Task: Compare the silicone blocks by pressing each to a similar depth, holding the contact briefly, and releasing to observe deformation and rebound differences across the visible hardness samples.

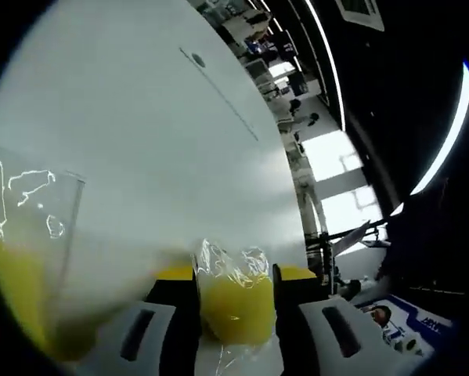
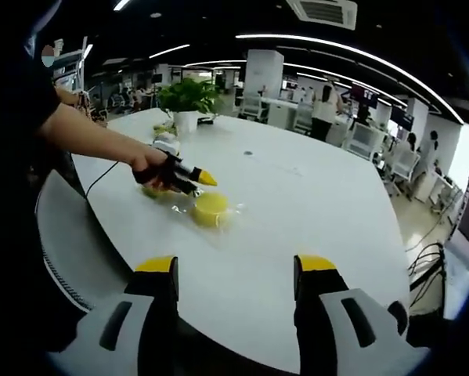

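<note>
1. the left gripper (image 1: 236,313) is pinching a yellow block (image 1: 236,301) in clear wrap between its jaws, low over the white table (image 1: 164,141).
2. a second yellow block (image 1: 19,274) in wrap is sitting just beside it, at the left of the left gripper view.
3. in the right gripper view, the person's hand (image 2: 152,168) is holding that gripper at the block (image 2: 211,209) on the table (image 2: 312,204), near a potted plant (image 2: 187,98).
4. the right gripper (image 2: 236,270) is hovering well apart, jaws spread and holding nothing.
5. this is looking like the press-and-hold step; the next move is calling for a slow release, then an equal squeeze on the second block.
</note>
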The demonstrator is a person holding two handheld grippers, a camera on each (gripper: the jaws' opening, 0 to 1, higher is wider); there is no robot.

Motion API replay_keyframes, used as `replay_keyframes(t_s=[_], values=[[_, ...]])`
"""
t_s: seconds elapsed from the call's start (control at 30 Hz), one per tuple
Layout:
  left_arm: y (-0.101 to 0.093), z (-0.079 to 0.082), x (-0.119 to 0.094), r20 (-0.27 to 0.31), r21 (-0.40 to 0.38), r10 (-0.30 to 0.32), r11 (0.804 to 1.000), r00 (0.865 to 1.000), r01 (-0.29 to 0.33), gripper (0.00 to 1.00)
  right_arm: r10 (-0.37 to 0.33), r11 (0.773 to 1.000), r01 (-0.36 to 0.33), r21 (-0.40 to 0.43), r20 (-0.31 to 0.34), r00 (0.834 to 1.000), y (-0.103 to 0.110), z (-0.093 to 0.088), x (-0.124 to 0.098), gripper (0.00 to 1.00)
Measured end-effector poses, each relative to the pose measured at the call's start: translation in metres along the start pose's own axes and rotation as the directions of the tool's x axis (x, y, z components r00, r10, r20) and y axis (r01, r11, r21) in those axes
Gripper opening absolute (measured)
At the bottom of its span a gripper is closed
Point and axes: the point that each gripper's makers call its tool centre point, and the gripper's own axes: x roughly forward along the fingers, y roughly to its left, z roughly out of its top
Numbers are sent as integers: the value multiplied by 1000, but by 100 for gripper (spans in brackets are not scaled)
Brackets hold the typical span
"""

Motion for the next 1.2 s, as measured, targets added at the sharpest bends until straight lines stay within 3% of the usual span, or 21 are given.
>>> replay_keyframes(t_s=[0.17,0.43,0.67,0.73,0.87,0.9,1.07,1.17,1.2], values=[[3,-2,3,4,-28,-7,1000,1000,8,18,9,1000,-9,-2,1,1000,2,1,3,52],[1,-3,6,27,14,-11,1000,1000,10,1,19,1000,-19,-2,-11,1000,5,-2,7,50],[-2,-2,7,21,137,-28,990,999,24,0,34,999,-34,-16,-14,999,12,-2,6,49],[-8,-2,5,24,198,-39,980,999,34,0,31,999,-32,-23,-17,999,11,-2,5,48],[-37,-3,-8,24,312,-131,943,991,117,0,21,999,-21,-26,-11,1000,10,0,0,48],[-45,-4,-14,18,376,-146,918,989,129,0,20,999,-20,-27,-9,1000,10,0,-1,48],[-65,-12,-42,-19,507,-177,846,984,162,0,22,999,-22,-47,-2,1000,15,5,-2,48],[-73,-19,-58,-35,544,-185,821,982,174,0,30,998,-29,-63,12,999,21,9,-3,48],[-74,-20,-64,-38,580,-178,797,983,167,0,30,997,-29,-66,15,999,22,10,-4,48]])
